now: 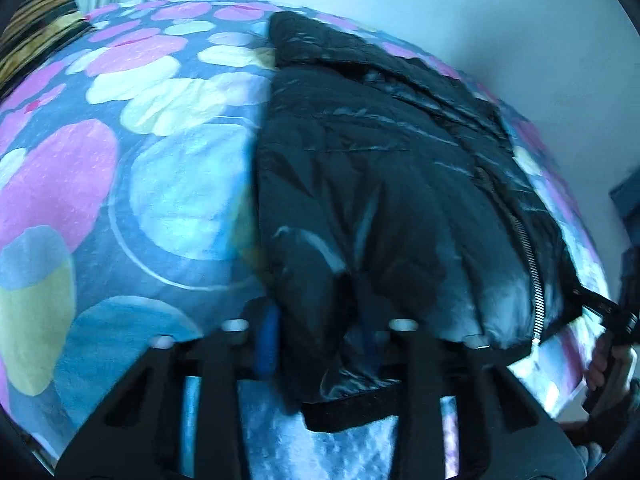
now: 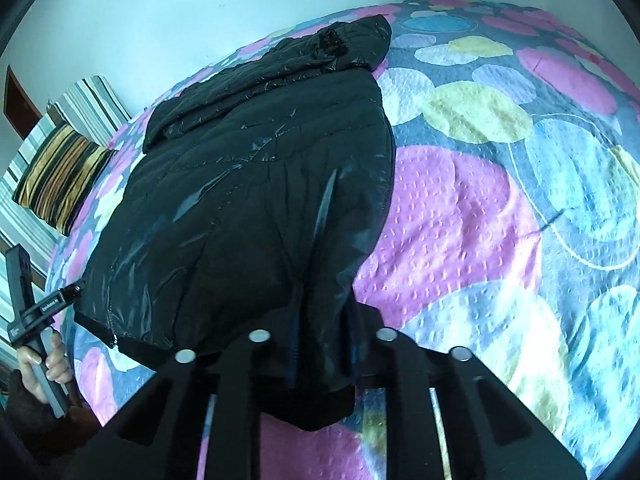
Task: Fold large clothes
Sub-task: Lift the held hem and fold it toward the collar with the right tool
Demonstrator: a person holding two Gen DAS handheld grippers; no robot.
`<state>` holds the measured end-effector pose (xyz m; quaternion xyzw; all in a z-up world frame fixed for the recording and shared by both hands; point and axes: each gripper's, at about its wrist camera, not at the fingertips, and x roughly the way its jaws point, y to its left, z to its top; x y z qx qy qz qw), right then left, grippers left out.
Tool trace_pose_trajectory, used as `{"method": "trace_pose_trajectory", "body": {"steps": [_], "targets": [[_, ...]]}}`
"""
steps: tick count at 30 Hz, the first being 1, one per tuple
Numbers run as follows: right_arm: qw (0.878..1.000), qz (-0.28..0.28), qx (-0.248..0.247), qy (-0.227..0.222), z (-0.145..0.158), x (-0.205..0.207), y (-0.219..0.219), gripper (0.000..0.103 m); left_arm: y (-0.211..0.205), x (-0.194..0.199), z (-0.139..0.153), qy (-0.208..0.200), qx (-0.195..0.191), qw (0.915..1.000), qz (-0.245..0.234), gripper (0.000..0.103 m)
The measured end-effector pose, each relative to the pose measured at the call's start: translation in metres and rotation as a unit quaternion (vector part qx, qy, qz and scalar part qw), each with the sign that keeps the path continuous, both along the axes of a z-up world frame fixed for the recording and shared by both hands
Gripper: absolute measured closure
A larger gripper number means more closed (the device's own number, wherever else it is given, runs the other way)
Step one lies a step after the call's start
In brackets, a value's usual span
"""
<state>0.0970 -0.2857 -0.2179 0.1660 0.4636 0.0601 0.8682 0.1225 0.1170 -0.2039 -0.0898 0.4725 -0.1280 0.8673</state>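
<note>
both your tongs, left gripper (image 1: 320,344) and right gripper (image 2: 322,354), clench the black jacket's (image 2: 256,208) near hem; hood (image 2: 356,40) points away across the quilt (image 2: 460,220).

You are looking at a black, shiny puffer jacket (image 2: 256,200) lying flat on a bedspread (image 2: 460,216) of coloured circles. It is folded lengthwise, hood (image 2: 352,44) at the far end, hem nearest you, and its metal zipper (image 1: 534,276) runs along one edge.
</note>
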Motion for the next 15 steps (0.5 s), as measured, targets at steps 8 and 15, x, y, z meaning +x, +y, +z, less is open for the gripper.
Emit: {"method": "trace_pose_trajectory", "body": {"steps": [8, 15], "targets": [[1.0, 0.008, 0.01, -0.022, 0.015, -0.015, -0.003, 0.094, 0.001, -0.02, 0.025, -0.034, 0.006, 0.9992, -0.023, 0.092], [0.999, 0.019, 0.014, -0.038, 0.035, -0.058, -0.007, 0.094, 0.003, -0.073, 0.043, -0.049, 0.012, 0.997, -0.058, 0.093]]}}
